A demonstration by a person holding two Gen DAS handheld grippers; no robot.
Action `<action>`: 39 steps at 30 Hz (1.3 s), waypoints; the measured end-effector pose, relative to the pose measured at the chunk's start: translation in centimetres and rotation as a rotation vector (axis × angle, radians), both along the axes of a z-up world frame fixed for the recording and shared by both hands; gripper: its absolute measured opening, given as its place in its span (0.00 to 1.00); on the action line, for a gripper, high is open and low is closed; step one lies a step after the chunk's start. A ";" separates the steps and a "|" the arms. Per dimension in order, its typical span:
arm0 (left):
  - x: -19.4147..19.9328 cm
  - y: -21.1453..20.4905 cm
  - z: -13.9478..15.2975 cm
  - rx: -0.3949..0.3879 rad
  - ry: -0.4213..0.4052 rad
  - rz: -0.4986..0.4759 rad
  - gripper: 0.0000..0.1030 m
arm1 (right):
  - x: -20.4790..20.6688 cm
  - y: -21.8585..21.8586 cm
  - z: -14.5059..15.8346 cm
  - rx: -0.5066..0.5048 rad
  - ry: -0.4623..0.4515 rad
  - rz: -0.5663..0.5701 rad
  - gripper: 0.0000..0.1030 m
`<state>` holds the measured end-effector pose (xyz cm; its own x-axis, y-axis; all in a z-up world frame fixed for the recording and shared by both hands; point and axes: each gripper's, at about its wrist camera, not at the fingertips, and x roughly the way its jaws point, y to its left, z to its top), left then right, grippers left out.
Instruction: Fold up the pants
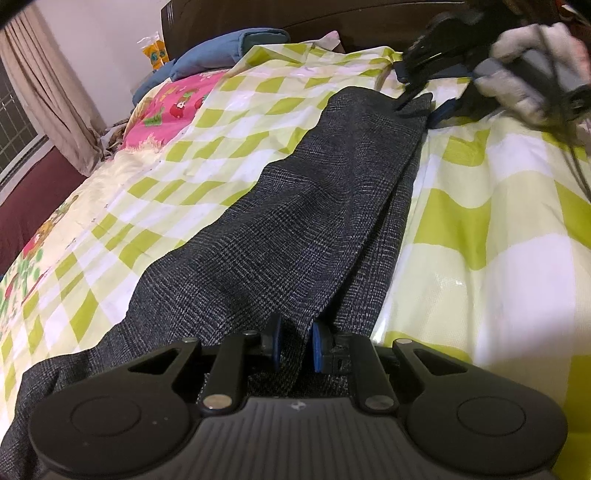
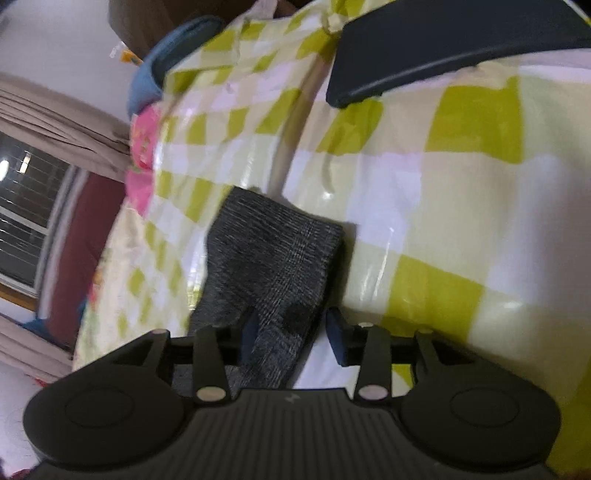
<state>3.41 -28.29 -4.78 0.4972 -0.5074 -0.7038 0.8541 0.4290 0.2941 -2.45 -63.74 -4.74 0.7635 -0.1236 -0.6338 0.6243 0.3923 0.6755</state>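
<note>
Dark grey checked pants [image 1: 295, 206] lie lengthwise on the bed, running away from my left gripper [image 1: 295, 334]. That gripper is shut on a fold of the fabric at the near end. At the far end, a gloved hand [image 1: 524, 74] holds my right gripper [image 1: 410, 98] at the pants' leg end. In the right wrist view the leg end [image 2: 273, 254] lies between the jaws of my right gripper [image 2: 293, 326]. The jaws stand apart: the left pad [image 2: 251, 332] is at the cloth, and the right pad [image 2: 338, 334] is clear of it over the sheet.
The bed carries a glossy green-and-white checked sheet [image 1: 480, 229] over a pink cartoon blanket [image 1: 173, 107]. A blue pillow [image 1: 221, 48] lies by the dark headboard [image 1: 332, 14]. A dark flat object [image 2: 443, 48] sits at the bed's far end. Curtains [image 1: 48, 92] and a window are at left.
</note>
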 end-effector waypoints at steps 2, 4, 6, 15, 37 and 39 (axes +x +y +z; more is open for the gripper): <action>-0.1 0.0 0.0 0.001 0.001 0.001 0.30 | 1.0 0.0 -0.3 0.002 -0.028 -0.019 0.48; -0.1 0.0 0.0 0.003 0.002 0.000 0.30 | 1.2 0.2 -0.3 0.000 -0.062 -0.018 0.52; 0.0 0.1 0.0 -0.001 0.006 0.000 0.30 | 0.6 0.4 -0.3 0.006 -0.106 -0.004 0.52; -0.1 -0.2 0.0 0.011 0.005 0.010 0.30 | 2.9 -0.5 -2.2 0.114 -0.210 -0.002 0.09; 0.8 5.8 3.2 -0.106 0.217 0.110 0.46 | -7.6 -2.3 0.4 0.125 -0.199 -0.128 0.21; 0.1 6.7 3.0 -0.075 0.173 0.094 0.46 | -8.5 -1.6 1.6 0.059 -0.141 -0.128 0.21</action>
<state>3.51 -21.57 -1.73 0.4193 -0.5188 -0.7450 0.8445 0.5241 0.1103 -10.91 -65.36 -3.16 0.8257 -0.1912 -0.5308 0.5642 0.2732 0.7792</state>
